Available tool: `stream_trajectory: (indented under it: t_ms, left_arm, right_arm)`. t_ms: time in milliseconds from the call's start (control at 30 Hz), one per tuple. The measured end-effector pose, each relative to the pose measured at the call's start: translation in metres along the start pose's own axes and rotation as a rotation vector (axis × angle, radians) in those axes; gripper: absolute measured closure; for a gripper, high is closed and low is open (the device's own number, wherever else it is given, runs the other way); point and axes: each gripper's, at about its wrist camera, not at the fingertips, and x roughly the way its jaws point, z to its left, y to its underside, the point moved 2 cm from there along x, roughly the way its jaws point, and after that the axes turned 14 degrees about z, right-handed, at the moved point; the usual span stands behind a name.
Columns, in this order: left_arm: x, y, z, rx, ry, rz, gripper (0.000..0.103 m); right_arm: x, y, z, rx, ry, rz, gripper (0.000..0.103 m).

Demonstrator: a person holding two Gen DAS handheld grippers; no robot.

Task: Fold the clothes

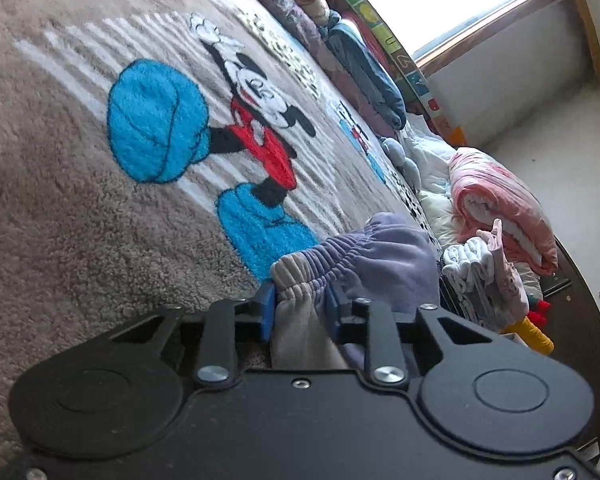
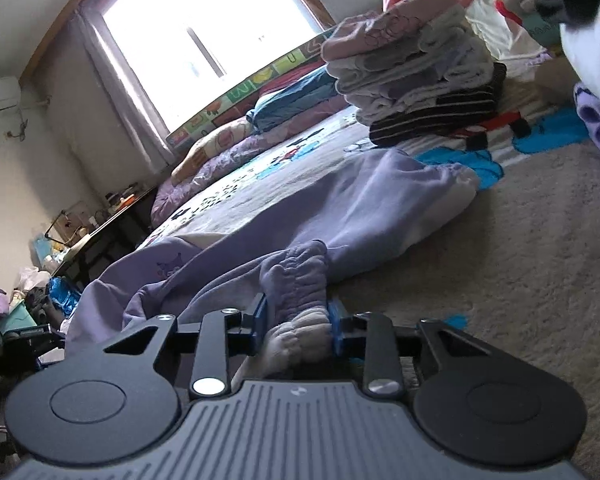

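Purple sweatpants (image 2: 364, 216) lay stretched across the fleece cartoon blanket (image 1: 60, 184) on the bed, and I had both ends of them. Broad bare blanket stretched away on one side of the garment, giving me open room there. Beyond the pants a stack of folded clothes (image 2: 416, 76) stood near their far end, and rolled bedding (image 1: 364, 72) lined the window side. My right gripper (image 2: 298, 322) had its jaws closed tight on a gathered elastic edge; my left gripper (image 1: 300, 308) pinched another bunched elastic edge, lifted just off the blanket.
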Motion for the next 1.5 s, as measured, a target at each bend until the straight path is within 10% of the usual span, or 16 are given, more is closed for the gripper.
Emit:
stream_trajectory:
  t_ms: [1000,1233,1367,1500]
  left_arm:
    - [-0.122,0.011,0.048,-0.05,-0.2,-0.277,0.093]
    - [-0.135,0.028,0.062,-0.073,-0.283,-0.191,0.092]
    - [-0.135,0.029,0.061,-0.061,-0.337,-0.129,0.075]
    - [-0.147,0.024,0.055,-0.058,-0.357,-0.17,0.055]
  right_arm:
    - [-0.025,0.008,-0.004,0.261,-0.099,-0.166,0.078]
    - [-0.037,0.022,-0.004,0.31,-0.031,-0.129,0.08]
    - [-0.037,0.039,-0.022,0.472,0.042,-0.025,0.086]
    - [-0.051,0.036,-0.007,0.411,0.051,-0.044,0.05]
